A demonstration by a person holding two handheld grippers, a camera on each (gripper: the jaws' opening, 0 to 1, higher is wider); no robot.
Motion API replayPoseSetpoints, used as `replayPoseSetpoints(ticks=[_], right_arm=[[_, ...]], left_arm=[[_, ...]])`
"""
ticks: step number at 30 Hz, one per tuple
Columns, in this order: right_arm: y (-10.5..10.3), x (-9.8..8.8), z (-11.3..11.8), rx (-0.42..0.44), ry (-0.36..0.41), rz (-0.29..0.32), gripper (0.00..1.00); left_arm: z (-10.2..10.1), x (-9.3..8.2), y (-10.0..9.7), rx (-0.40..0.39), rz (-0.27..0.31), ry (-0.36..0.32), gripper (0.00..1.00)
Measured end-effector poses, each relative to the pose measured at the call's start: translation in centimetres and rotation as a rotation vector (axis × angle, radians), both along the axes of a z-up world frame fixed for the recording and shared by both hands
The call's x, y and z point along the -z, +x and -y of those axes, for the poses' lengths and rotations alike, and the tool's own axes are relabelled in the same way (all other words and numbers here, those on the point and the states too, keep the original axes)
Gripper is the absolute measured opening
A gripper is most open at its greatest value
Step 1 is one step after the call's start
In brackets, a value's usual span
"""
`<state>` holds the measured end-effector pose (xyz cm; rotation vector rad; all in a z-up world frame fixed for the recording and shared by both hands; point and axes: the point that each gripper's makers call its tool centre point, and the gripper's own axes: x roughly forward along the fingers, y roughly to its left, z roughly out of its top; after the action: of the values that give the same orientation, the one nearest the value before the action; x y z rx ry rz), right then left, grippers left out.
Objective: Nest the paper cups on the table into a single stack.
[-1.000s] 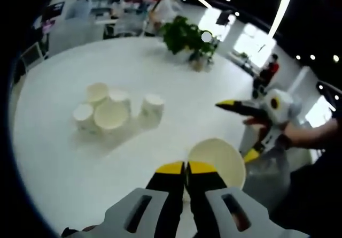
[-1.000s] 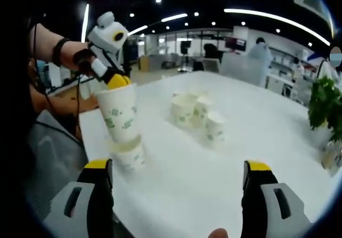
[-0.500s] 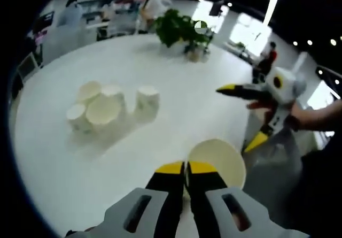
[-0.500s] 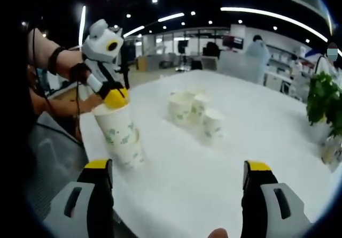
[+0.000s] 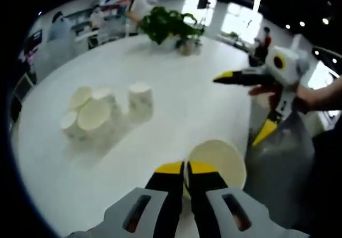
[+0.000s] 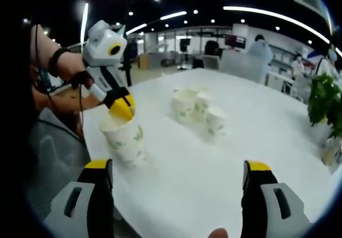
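White table (image 6: 256, 136) holds green-printed paper cups (image 6: 197, 109), no readable writing.

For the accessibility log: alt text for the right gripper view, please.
The left tool pinches a paper cup by its rim, seated in another cup near the white table's edge. A cluster of loose cups stands farther back; the right tool is open in the foreground.

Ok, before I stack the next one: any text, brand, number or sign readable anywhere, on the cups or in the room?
None can be read.
Held cup: green marks on its wall, too blurred to tell print from pattern.
Cup cluster: the same green marks, too small to read.
Background wall panels: blurred, no legible words.
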<state>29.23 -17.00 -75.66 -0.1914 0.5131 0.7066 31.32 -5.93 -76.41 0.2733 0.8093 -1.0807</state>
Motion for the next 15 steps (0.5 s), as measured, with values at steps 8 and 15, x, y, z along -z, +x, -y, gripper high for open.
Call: replayPoseSetpoints(ticks=[8, 15], right_arm=[[-0.23, 0.16, 0.35, 0.003, -0.002, -0.007, 1.00], [-0.20, 0.41, 0.53, 0.011, 0.008, -0.017, 0.99]], left_arm=[[0.29, 0.58, 0.04, 0.008, 0.004, 0.008, 0.02], [0.20, 0.95, 0.04, 0.018, 0.008, 0.022, 0.03]])
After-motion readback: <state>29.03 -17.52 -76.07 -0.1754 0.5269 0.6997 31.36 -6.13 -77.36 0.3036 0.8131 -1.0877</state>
